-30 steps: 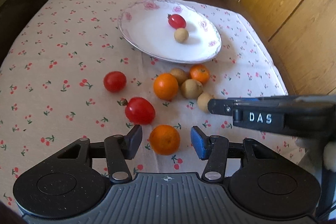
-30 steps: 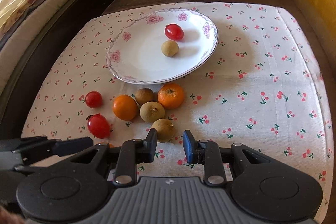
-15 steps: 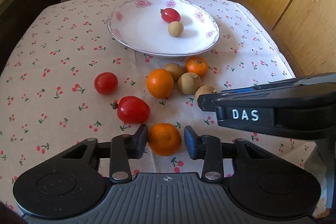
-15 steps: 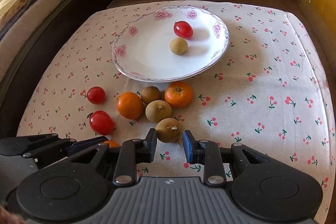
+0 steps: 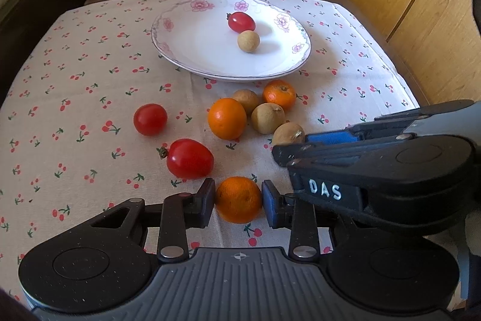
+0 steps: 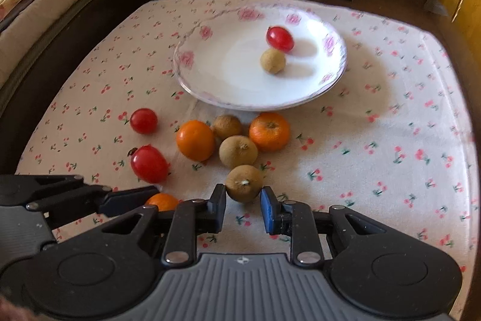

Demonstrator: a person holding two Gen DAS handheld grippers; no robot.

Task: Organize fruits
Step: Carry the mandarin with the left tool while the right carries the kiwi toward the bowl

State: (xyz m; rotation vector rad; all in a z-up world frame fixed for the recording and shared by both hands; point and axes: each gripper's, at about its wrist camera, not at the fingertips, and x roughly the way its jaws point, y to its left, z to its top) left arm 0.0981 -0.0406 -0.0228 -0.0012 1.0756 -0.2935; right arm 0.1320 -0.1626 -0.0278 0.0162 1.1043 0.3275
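Fruits are gripped two at once, left gripper (image 5: 238, 200) pinching a mandarin (image 5: 238, 199), right gripper (image 6: 243, 200) pinching a longan (image 6: 244, 183), both probably bound for the plate (image 5: 192, 56).

Oranges (image 5: 238, 199): three, all on cloth. Tomatoes (image 5: 190, 158): three, two on cloth at left, one on plate. Brown fruits (image 6: 243, 183): four, three on cloth, one on plate. Plate (image 5: 192, 50): one, far.

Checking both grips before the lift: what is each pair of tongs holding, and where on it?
Left tongs: an orange, pinched at its two sides. Right tongs: a brown longan, pinched at its two sides, low on the fruit.
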